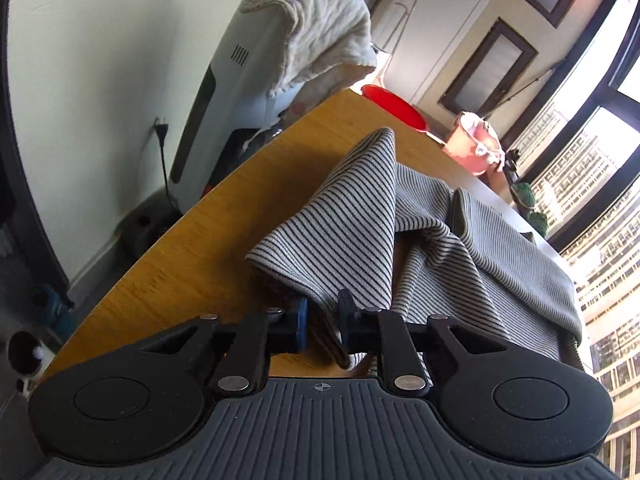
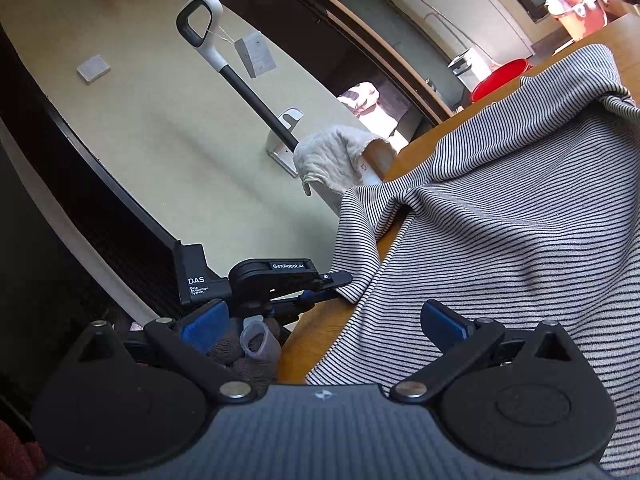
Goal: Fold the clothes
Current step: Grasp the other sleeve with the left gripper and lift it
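A grey garment with thin black stripes (image 1: 400, 232) lies rumpled on a wooden table (image 1: 200, 248). My left gripper (image 1: 322, 326) is shut on a folded edge of the striped garment and holds it lifted above the table. In the right wrist view the garment (image 2: 500, 232) spreads over the table (image 2: 320, 332), and the left gripper (image 2: 340, 284) pinches its corner at the table's edge. My right gripper (image 2: 324, 326) is open with its blue pads wide apart; the right pad rests over the cloth, the left pad hangs past the table edge.
A white appliance draped with a cream towel (image 1: 312, 28) stands beyond the table's far edge, seen too in the right wrist view (image 2: 340, 152). A red basin (image 1: 396, 106) and a pink bucket (image 1: 472, 140) sit on the floor. A vacuum handle (image 2: 208, 40) leans on the wall.
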A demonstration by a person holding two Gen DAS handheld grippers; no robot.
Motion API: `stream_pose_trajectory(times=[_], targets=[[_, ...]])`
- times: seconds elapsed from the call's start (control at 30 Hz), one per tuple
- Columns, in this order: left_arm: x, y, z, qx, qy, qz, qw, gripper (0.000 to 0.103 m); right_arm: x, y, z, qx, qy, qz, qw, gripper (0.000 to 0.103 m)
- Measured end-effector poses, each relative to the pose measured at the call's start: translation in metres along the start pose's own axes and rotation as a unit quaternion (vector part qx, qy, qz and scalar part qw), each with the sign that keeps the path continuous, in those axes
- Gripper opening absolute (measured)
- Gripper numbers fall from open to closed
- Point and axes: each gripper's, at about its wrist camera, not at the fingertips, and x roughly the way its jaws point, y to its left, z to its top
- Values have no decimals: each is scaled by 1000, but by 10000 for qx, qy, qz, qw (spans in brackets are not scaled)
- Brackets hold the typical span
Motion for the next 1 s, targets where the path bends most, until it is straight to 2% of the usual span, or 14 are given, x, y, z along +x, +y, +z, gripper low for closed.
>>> stream_pose_trajectory(times=[0.13, 0.23, 0.33, 0.73, 1.0], targets=[[-26, -25, 30, 497, -508, -37, 9975, 6, 0, -4, -1, 99, -29, 49, 9999, 103], [-48, -48, 51, 895, -915, -56, 9918, 5, 4, -5, -2, 155, -34, 55, 9999, 103], [-62, -75, 69, 1195, -1134, -54, 9863, 5, 4, -6, -3, 166, -31, 64, 9998, 103], [-66, -158, 81, 1997, -1272, -309, 9711, 5, 1, -17, -6, 318, -109, 2, 9994, 103], [-54, -235, 78, 2379, -1213, -779, 9605, 5, 5, -24, -10, 395, -61, 51, 9992, 103]])
